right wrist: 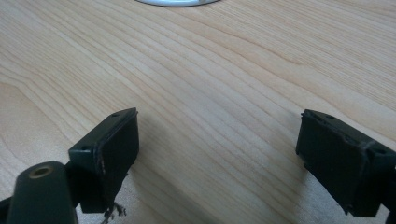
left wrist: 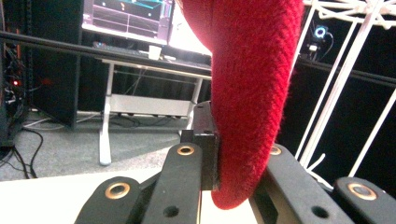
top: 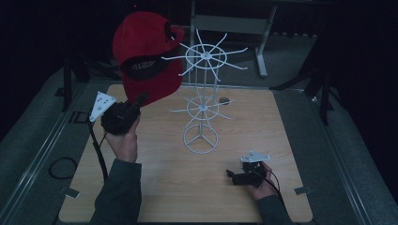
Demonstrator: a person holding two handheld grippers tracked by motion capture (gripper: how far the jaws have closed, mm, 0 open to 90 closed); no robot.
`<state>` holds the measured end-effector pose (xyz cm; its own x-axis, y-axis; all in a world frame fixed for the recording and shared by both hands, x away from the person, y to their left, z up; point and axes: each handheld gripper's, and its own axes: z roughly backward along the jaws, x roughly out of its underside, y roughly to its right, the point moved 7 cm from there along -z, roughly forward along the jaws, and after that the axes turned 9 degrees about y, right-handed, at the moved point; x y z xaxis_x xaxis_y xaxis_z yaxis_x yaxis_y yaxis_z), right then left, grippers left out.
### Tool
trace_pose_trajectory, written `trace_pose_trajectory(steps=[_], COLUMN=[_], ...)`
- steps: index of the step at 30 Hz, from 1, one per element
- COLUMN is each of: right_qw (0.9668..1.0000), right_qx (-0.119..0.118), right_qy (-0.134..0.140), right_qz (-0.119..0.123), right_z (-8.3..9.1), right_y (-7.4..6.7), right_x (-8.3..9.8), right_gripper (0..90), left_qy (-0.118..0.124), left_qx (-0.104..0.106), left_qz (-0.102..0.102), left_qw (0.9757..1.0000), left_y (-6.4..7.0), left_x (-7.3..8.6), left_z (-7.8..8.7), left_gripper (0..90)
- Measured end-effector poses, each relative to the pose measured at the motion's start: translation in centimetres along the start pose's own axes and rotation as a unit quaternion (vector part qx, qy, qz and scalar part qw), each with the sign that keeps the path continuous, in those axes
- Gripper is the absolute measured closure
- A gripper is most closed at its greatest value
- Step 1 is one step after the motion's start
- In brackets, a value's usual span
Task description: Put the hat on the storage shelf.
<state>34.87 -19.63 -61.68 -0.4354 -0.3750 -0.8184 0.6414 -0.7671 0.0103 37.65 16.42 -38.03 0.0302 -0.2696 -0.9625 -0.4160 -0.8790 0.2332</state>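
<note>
Gripped in the person's left hand, the left gripper was raised above the wooden table and pinched the lower edge of a red cap. In the left gripper view its jaws were pressed against the red knitted fabric from both sides, the cloth hanging down between them to a rounded end. A grey three-cornered plate sat on top of this gripper, and its black cable trailed down along the dark sleeve toward the table's near edge.

In the high view the cap was held up in the air at the left of a white wire rack, its dark inner band turned toward the camera. It hung close beside the upper ring of spokes; whether it touched them could not be told. The rack stood upright near the middle of the table on a round base, with a second, smaller ring of spokes halfway up its stem.

At the near right of the table, the right hand held the right gripper low over the surface. Its jaws were spread wide with nothing between them, only bare wood grain showing in the gap in the right gripper view, and the rim of the rack's base showed at the top edge.

Beyond the table stood a desk with white legs and a lit screen.
</note>
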Motion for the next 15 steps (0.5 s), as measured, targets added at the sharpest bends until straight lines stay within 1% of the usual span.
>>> trace_pose_trajectory(steps=[7,8,11,14,15], right_qw=[1.0000,1.0000,1.0000,1.0000,1.0000], right_qx=[0.000,0.000,0.000,0.000,0.000], right_qy=[0.000,0.000,0.000,0.000,0.000], right_qz=[0.000,-0.001,-0.001,-0.001,-0.001], right_z=[0.0,0.0,0.0,0.0,0.0], right_y=[0.0,0.0,0.0,0.0,0.0], right_x=[0.0,0.0,0.0,0.0,0.0], right_gripper=[13.1,13.1,13.1,13.1,13.1], left_qy=[-0.012,-0.020,-0.024,-0.031,-0.035], left_qx=[-0.002,-0.003,-0.004,-0.003,-0.002], left_qz=[-0.001,-0.003,-0.001,-0.001,-0.004], left_qw=[0.9999,0.9998,0.9997,0.9995,0.9994], left_y=[-0.3,-0.5,-0.7,-0.8,-0.9], left_x=[0.9,1.5,1.9,2.8,3.2], left_z=[0.3,0.4,0.5,0.7,0.8], left_gripper=[85.7,85.7,85.7,85.6,85.6])
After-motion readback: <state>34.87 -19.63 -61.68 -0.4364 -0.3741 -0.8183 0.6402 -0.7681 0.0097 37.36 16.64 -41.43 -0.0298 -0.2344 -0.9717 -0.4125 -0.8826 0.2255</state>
